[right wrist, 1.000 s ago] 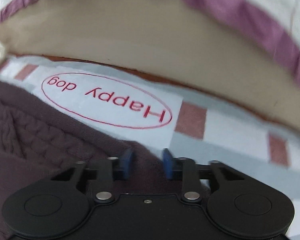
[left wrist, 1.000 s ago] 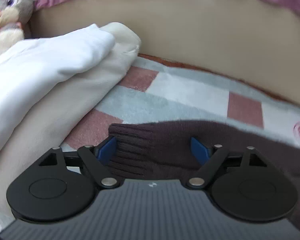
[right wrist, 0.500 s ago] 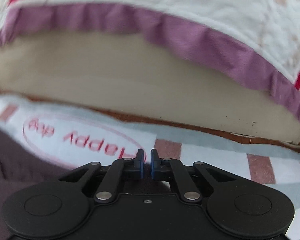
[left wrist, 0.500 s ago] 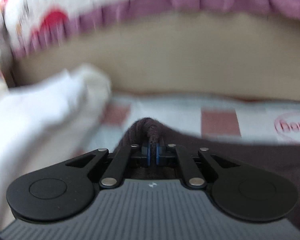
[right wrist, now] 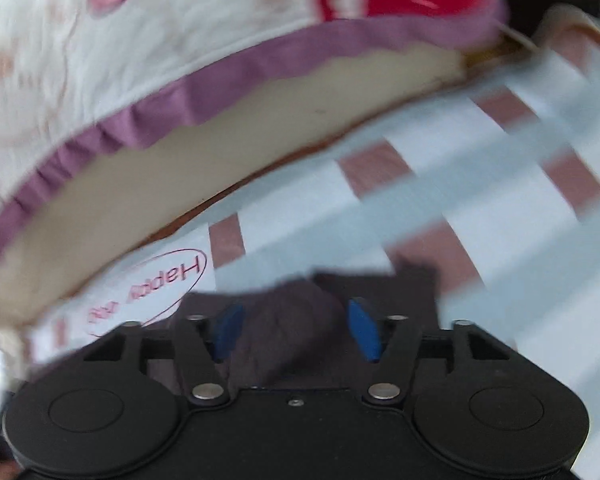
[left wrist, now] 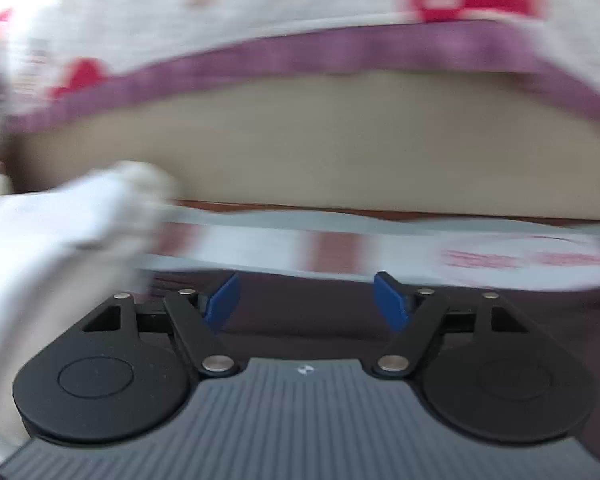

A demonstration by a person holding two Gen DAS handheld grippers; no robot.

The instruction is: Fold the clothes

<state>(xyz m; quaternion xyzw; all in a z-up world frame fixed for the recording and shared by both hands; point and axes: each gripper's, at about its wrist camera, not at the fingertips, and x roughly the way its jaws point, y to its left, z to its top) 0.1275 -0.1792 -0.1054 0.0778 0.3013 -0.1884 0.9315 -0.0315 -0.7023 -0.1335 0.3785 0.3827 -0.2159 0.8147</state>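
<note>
Dark brown knit garment [right wrist: 296, 320]: laid on the checked blanket [right wrist: 480, 208], bunched between the spread blue pads of the right claw [right wrist: 296, 330], not pinched. Left claw [left wrist: 306, 302]: released, held low over the same garment [left wrist: 308, 312]. White clothes [left wrist: 48, 248] are seen at left, blurred. Blanket lettering is partly hidden. Behind: beige mattress edge [left wrist: 320, 140], purple-trimmed quilt [right wrist: 204, 92].
</note>
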